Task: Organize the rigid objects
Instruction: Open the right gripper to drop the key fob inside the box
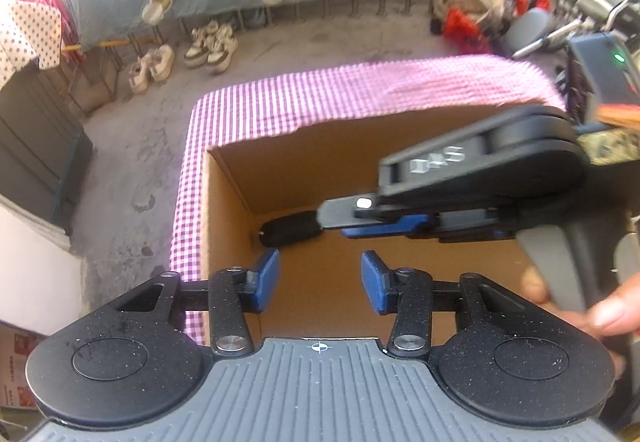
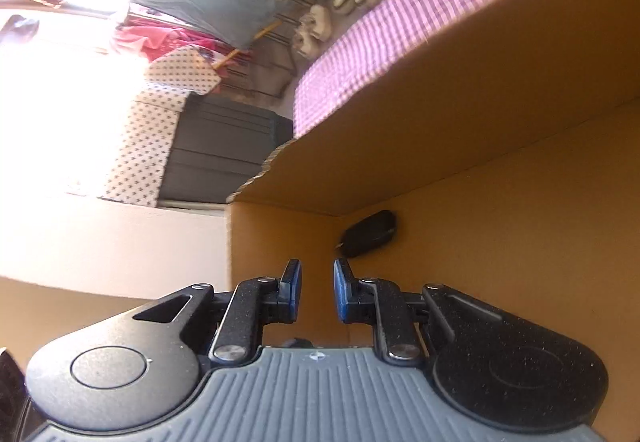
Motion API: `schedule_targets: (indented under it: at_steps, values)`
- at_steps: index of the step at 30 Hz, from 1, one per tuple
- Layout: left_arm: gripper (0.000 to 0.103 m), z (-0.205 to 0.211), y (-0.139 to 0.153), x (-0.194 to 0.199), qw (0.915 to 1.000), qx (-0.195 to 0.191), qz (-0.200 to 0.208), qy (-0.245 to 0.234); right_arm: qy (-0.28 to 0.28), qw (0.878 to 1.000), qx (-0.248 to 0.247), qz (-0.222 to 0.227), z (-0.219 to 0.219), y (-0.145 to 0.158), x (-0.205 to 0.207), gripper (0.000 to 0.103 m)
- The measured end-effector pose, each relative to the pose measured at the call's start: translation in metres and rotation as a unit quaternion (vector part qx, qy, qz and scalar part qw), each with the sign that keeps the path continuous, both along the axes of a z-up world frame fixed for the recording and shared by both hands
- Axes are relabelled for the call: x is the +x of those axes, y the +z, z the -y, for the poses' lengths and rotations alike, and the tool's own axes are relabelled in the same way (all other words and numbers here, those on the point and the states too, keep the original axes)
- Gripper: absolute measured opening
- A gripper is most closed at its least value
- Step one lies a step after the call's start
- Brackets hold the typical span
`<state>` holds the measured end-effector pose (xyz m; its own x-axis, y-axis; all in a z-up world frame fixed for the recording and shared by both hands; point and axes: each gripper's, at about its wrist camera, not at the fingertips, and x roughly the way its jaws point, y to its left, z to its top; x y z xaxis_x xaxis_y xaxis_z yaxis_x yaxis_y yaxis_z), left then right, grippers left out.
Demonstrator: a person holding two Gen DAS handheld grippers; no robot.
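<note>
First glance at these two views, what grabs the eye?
The open cardboard box on the pink checked cloth, with one black object lying in its far corner. The right gripper reaches into the box, empty, near that object; the left gripper hovers open over the near edge.

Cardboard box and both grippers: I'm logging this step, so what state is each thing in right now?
cardboard box: open at the top, standing on the checked cloth.
black object: lying inside the box, in a bottom corner, ungripped.
left gripper: open, empty, over the box.
right gripper: open, empty, reaching into the box.
checked cloth: spread flat under the box.
</note>
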<state>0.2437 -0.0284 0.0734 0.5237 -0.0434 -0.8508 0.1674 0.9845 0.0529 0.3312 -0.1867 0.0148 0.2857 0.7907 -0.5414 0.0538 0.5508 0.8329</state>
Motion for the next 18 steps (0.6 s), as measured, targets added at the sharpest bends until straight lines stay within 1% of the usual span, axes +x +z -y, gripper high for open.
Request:
schedule_targets:
  at_steps: [5, 7, 10, 12, 14, 16, 18]
  values:
    - [0.058, -0.002, 0.033, -0.043, 0.9983, -0.028, 0.042, -0.029, -0.008, 0.998, 0.026, 0.06, 0.045, 0.047, -0.064, 0.019]
    - [0.06, -0.002, 0.042, -0.065, 0.9965, -0.04, 0.063, -0.037, -0.015, 0.996, 0.035, 0.082, 0.07, 0.061, -0.093, 0.019]
    - [0.062, 0.002, 0.045, -0.102, 0.9933, -0.05, 0.089, -0.054, -0.029, 0.993, 0.042, 0.105, 0.096, 0.071, -0.136, 0.019]
    - [0.062, 0.008, 0.039, -0.124, 0.992, -0.053, 0.092, -0.068, -0.039, 0.992, 0.039, 0.111, 0.109, 0.07, -0.162, 0.019]
    - [0.062, 0.015, 0.03, -0.141, 0.9909, -0.054, 0.093, -0.082, -0.056, 0.992, 0.034, 0.112, 0.122, 0.061, -0.189, 0.019]
    - [0.062, 0.023, 0.018, -0.16, 0.9894, -0.052, 0.098, -0.093, -0.079, 0.991, 0.02, 0.105, 0.133, 0.047, -0.216, 0.019]
    - [0.062, 0.033, 0.005, -0.175, 0.9879, -0.047, 0.102, -0.107, -0.101, 0.991, 0.012, 0.089, 0.138, 0.029, -0.237, 0.019]
